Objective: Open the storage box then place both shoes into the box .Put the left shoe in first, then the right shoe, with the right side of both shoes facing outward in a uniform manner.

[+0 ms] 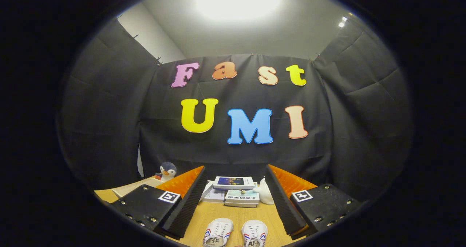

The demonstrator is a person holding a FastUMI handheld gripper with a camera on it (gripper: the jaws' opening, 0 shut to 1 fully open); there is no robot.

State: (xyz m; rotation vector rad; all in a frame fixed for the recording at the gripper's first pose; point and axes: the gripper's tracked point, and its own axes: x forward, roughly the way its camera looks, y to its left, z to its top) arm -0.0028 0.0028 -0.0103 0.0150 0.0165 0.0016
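Shoes: the left shoe (217, 233) and the right shoe (254, 234), both white with red and blue side stripes, sit side by side on the wooden worktop (233, 212), toes pointing away, between the fingers of the hand-held gripper (235, 181). Its fingers are spread wide and grip nothing. Beyond the shoes a stack of books (233, 192) lies at the back of the worktop, a white figurine (265, 192) beside it. A penguin toy (167, 171) stands beyond the left finger.

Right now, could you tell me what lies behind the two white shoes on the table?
Behind the shoes, between the open gripper fingers, sit stacked books and a white figure. The books hide whatever is behind them.
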